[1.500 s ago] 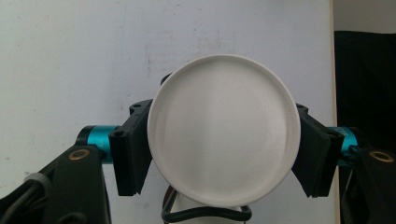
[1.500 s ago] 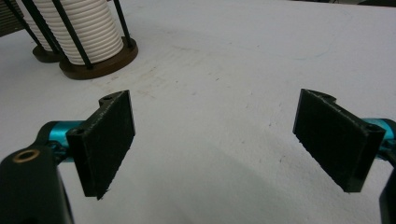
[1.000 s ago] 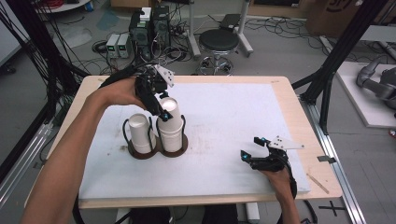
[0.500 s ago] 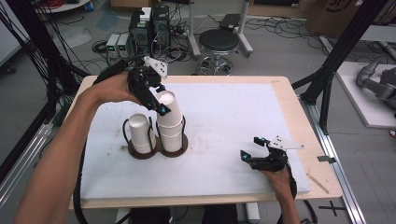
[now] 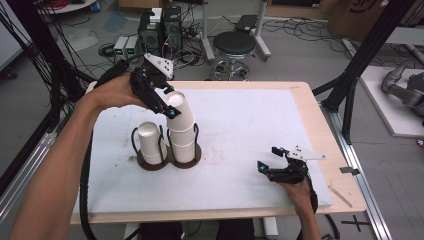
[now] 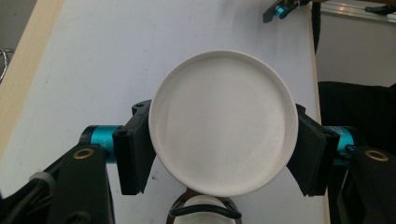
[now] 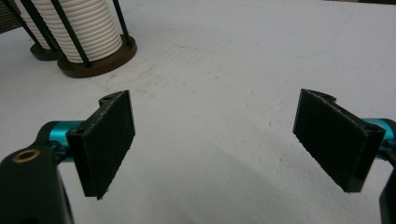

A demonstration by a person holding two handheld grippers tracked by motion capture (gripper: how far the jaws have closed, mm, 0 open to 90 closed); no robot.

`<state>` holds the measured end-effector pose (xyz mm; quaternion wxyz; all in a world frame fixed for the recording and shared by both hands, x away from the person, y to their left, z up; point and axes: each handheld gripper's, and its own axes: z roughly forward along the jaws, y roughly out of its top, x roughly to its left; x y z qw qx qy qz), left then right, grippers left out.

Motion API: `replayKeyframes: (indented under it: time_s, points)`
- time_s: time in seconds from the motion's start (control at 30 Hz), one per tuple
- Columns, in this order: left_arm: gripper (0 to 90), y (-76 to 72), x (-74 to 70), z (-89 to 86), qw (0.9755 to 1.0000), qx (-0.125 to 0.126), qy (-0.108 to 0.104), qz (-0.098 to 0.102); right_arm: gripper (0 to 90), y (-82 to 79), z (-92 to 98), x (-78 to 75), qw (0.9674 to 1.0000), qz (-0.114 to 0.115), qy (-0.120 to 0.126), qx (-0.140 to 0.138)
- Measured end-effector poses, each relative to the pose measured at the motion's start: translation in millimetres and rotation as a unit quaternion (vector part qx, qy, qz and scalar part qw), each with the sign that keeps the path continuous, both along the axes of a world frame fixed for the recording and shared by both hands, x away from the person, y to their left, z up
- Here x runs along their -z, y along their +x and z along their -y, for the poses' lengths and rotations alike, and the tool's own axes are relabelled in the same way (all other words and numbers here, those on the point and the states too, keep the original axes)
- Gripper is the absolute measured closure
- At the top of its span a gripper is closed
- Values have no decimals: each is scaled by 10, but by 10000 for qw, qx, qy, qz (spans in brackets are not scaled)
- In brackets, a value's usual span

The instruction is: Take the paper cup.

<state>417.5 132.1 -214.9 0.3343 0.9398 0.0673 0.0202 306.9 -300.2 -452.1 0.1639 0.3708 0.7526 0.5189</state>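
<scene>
Left gripper view looks straight down on what my left gripper (image 6: 223, 156) holds: its two black jaws press against opposite sides of a white ribbed paper cup (image 6: 223, 122), upside down, its flat round base facing the camera. Directly below the cup, at the bottom edge, I see the top of the white cup stack (image 6: 201, 206) and a black wire loop of its holder.

From the high view, this cup (image 5: 180, 111) sits at the top of the right-hand stack, tilted with its base leaning toward the far left, so its long axis is off the stack's upright line. I judge that lifting it clear means pulling up along that axis. The stack stands in a dark round wire-caged holder (image 5: 170, 157) on the white table mat (image 5: 250, 125), left of centre; a shorter white cup stack (image 5: 150, 141) stands just beside it on the left.

My right gripper (image 5: 272, 160) rests near the mat's near right corner, well apart from the cups, its jaws spread wide with nothing between them.
</scene>
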Motion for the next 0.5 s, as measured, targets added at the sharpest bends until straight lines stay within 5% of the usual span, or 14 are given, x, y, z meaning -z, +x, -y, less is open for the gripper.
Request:
replayKeyframes:
  time_s: [0.5]
  points:
    - [330, -79, -270, -101, 9984, -53, -456, 318, 131, -1, 1, 0, 10000, -4, 4, -2]
